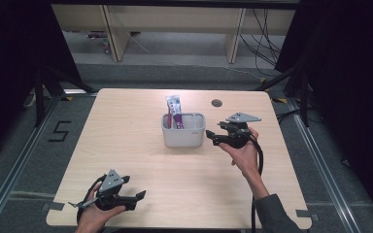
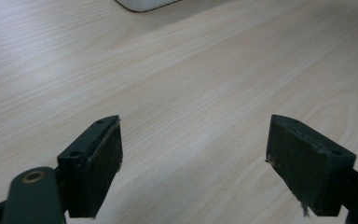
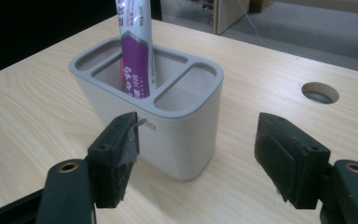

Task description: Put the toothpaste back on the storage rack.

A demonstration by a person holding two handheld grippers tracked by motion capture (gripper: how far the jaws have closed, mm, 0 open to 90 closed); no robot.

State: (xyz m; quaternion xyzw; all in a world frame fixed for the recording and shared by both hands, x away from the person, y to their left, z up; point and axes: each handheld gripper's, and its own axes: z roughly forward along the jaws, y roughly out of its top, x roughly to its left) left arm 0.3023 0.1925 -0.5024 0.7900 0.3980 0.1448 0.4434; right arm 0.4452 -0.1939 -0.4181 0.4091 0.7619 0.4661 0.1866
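Since the toothpaste tube (image 3: 136, 56) stands in the holder (image 3: 177, 126) just ahead, the right gripper (image 3: 196, 154) hangs wide open, empty, while the left gripper (image 2: 193, 163) gapes idle.

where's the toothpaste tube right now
In the high view the toothpaste tube stands upright in the middle compartment of the grey holder at the table's centre, just left of the right hand-held gripper, whose jaws stand open.

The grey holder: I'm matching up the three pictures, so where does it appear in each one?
High view: the grey holder stands at the table's middle, left of the right hand-held gripper.
Left gripper view: one pale corner at the top edge.
Right gripper view: centre-left, beyond the open jaws.
Shared landmark: the light wooden table, in all three.
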